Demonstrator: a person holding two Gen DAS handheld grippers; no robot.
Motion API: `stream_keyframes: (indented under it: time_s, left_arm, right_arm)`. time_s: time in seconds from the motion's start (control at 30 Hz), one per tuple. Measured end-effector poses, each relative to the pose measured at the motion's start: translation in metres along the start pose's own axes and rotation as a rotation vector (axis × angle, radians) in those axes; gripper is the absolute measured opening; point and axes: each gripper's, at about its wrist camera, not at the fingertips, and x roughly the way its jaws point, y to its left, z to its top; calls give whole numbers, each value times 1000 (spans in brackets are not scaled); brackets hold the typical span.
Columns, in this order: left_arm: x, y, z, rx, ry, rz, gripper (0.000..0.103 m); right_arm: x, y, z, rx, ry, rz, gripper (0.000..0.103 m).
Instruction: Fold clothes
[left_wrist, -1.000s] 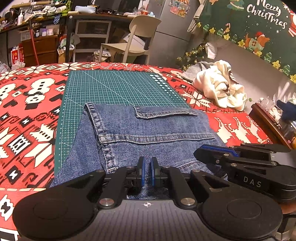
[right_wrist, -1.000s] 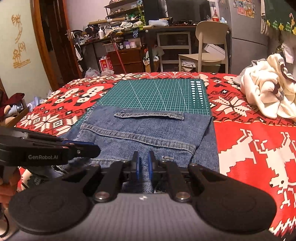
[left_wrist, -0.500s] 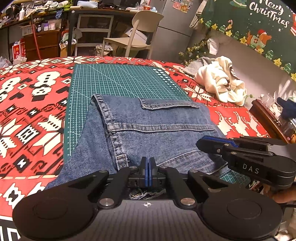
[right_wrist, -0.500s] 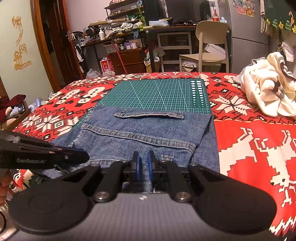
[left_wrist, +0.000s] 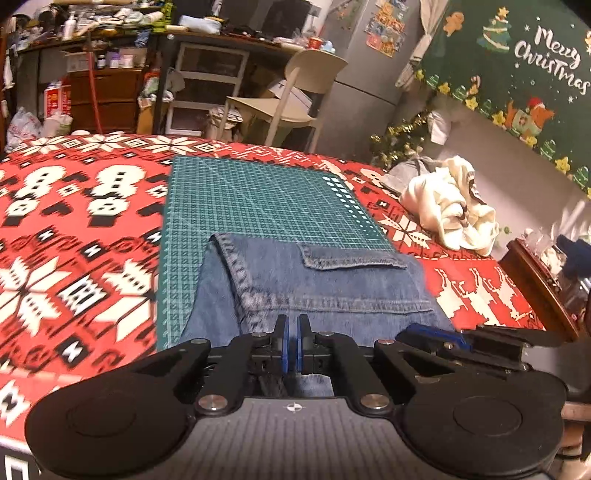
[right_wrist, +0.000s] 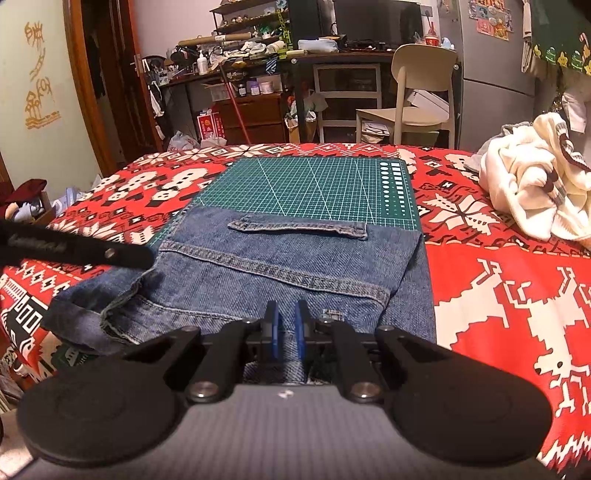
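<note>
We are clenching the left gripper on the near edge of the jeans, and the right gripper is grasping that edge too. The jeans are lying folded, partly on the green cutting mat over the red patterned cloth. Farther right, a white garment is sitting crumpled.

The left gripper points forward and downward, its two blue pads almost together and pinching cloth at the near edge. The right gripper has the same downward pose, just to the right of the left one; its pads stand a little apart with a fold of fabric pressed between them. Both are side by side, close together.
</note>
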Motion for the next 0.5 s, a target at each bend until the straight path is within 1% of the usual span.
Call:
stream_keyframes:
  time_s: [0.07,0.13,0.27,0.37,0.4,0.5]
  left_arm:
    - [11,-3,0,50,23,29,4]
    - [13,2,-5,50,23,30,5]
    - [5,21,-15,-46,9,-6,6]
    - [-3,27,-20,-73,4,6,12]
    - [-5,28,-20,-81,-1,4,11]
    - [-10,22,-9,-41,-37,4,5]
  right_arm:
    - [0,1,2,-6,10,-5,10]
    - [0,2,2,-7,15,-9,10]
    - [1,4,3,-12,18,-15,10]
    - [1,4,8,-12,37,-18,10]
    - [1,4,10,-13,44,-19,10]
    - [-1,2,17,-3,61,-18,10]
